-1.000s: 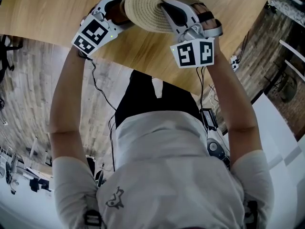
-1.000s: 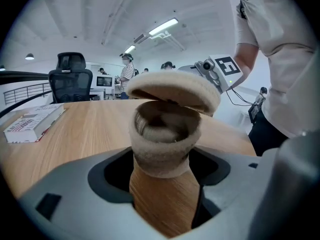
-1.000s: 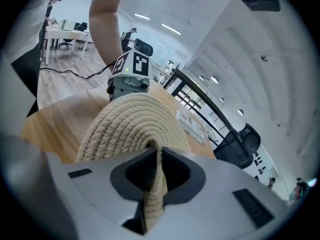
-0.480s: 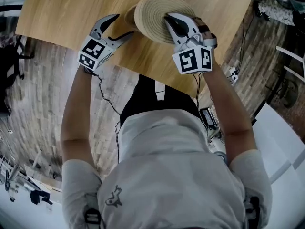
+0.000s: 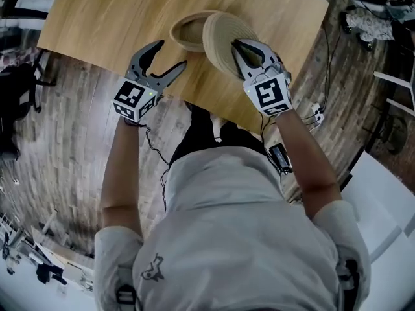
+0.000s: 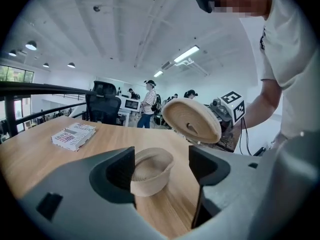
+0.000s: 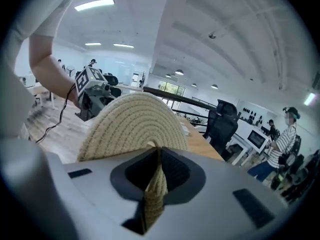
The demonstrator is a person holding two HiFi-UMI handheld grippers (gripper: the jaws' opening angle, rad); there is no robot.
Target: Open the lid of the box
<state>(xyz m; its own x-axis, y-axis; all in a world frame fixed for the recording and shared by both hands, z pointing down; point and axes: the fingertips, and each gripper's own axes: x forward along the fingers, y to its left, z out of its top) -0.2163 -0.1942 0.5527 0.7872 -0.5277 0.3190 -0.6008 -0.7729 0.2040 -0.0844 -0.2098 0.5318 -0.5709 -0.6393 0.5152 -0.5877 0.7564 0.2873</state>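
- One round woven straw lid (image 5: pixel 220 41), tilted, pinched by right claw (image 5: pixel 238 47).
- One open round woven straw box (image 5: pixel 188 34) on wooden surface (image 5: pixel 97 18).
- Spread, empty left claw (image 5: pixel 170 54).

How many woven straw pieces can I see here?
2. The open box sits on the wooden table. Its lid is held tilted, up beside the box, pinched in the right gripper. None appears hidden.
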